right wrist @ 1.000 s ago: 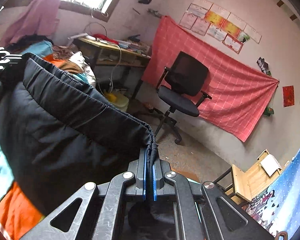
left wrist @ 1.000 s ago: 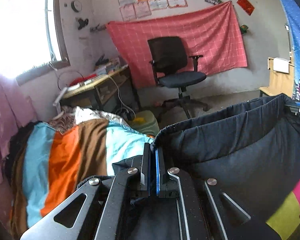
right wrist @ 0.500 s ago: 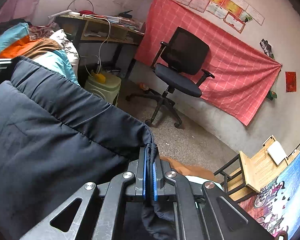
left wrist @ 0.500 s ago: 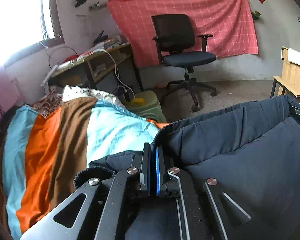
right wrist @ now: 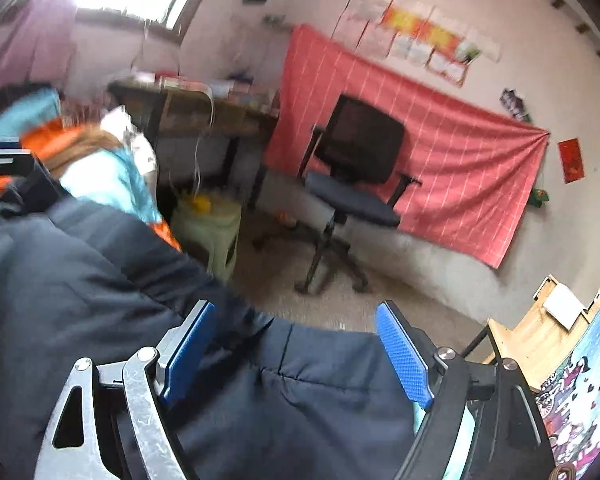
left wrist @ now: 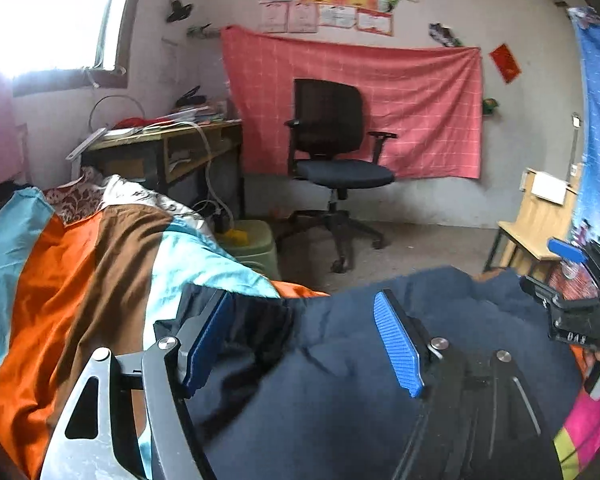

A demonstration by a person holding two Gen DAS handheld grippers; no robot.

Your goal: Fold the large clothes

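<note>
A large dark navy padded garment (left wrist: 340, 380) lies on a bed with a striped orange, brown and turquoise cover (left wrist: 80, 280). My left gripper (left wrist: 304, 340) is open, its blue pads spread wide over the garment's far edge, holding nothing. My right gripper (right wrist: 296, 344) is also open above the same garment (right wrist: 80, 300), which shows in the right wrist view, blurred by motion. The right gripper's body (left wrist: 572, 312) shows at the right edge of the left wrist view.
A black office chair (left wrist: 332, 160) stands on the floor in front of a red cloth on the wall. A cluttered wooden desk (left wrist: 172, 140) is under the window. A green stool (left wrist: 256, 244) sits by the bed. A wooden chair (left wrist: 536, 216) stands right.
Both grippers were shut on the garment's edge and held it up. Now both have opened and the garment has dropped onto the bed.
</note>
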